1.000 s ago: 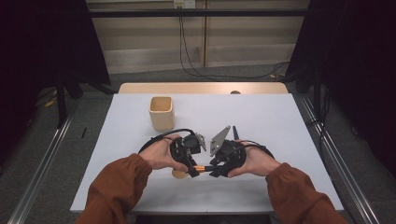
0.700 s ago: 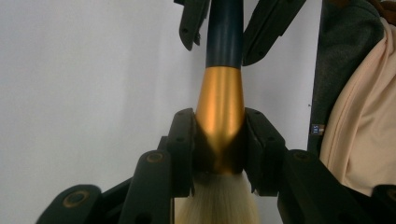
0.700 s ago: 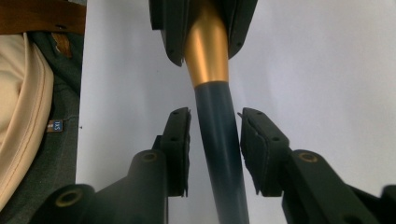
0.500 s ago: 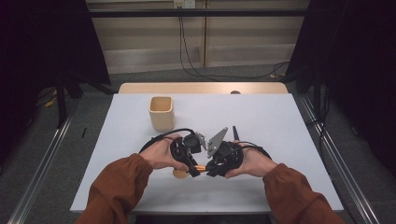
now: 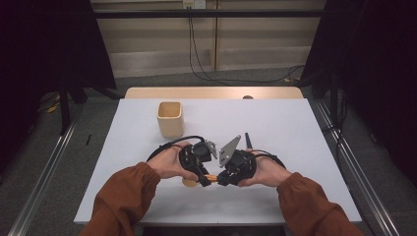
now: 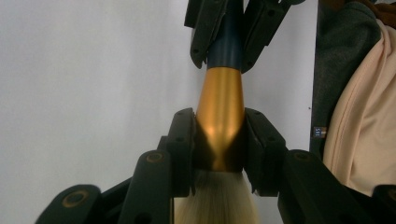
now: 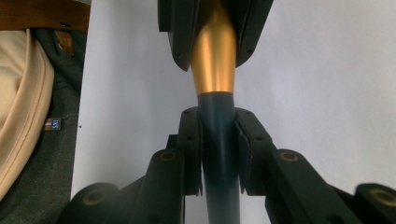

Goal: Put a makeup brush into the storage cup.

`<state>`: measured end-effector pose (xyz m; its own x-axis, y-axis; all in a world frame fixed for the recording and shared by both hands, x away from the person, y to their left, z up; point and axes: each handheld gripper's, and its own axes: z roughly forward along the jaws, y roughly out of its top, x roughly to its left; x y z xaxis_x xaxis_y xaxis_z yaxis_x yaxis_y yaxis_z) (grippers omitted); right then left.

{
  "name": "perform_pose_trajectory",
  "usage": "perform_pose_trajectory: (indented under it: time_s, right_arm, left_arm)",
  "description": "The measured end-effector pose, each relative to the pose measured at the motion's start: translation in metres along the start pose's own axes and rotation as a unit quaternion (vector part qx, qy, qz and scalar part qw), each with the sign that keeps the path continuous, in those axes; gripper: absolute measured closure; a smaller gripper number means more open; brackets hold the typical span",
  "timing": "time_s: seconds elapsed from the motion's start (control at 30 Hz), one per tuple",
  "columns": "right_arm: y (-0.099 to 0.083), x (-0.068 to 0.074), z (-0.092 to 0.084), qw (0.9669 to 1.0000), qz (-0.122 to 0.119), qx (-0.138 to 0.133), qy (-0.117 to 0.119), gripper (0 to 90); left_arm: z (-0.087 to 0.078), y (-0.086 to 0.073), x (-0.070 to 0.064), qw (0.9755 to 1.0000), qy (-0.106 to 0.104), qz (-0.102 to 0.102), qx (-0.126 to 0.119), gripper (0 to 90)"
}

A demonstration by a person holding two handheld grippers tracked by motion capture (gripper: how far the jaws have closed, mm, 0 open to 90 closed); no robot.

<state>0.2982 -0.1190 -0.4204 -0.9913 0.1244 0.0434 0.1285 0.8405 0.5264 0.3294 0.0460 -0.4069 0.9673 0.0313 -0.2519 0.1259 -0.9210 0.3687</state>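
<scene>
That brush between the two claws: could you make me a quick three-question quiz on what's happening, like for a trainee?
1. Which part of the brush does the left gripper clamp?
2. True or false: the right gripper grips the dark handle.
3. The beige cup stands: A) behind the hands, B) under the brush, C) off the table.

Key: 1. The gold ferrule, just above the pale bristles. 2. True; its jaws have just closed on it. 3. A.

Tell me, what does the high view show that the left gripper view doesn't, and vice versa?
High view: a beige cup, orange sleeves. Left gripper view: grey and cream clothing beside the table. Both: the brush, left claw pinching its gold collar, right claw, whose jaws have just been closing, on its handle.
</scene>
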Motion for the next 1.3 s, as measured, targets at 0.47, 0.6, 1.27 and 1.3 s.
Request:
perform_pose_trajectory:
  time_s: [0.47,0.6,1.27,1.3]
  right_arm:
    - [-0.003,-0.001,-0.007,0.9998,0.012,-0.019,0.001,75.4]
    - [-0.004,0.000,-0.008,0.9997,0.019,-0.016,0.002,75.4]
    - [-0.016,-0.002,-0.013,0.9977,0.057,-0.032,-0.013,75.4]
    - [-0.017,-0.003,-0.014,0.9974,0.062,-0.034,-0.016,75.4]
  left_arm:
    - [-0.003,-0.005,0.003,0.9993,0.005,-0.004,-0.037,61.6]
    - [-0.001,-0.007,0.005,0.9992,0.009,-0.009,-0.038,52.2]
    - [-0.007,-0.029,-0.001,0.9873,0.086,-0.062,-0.118,9.9]
    - [-0.007,-0.031,-0.001,0.9871,0.087,-0.064,-0.118,8.4]
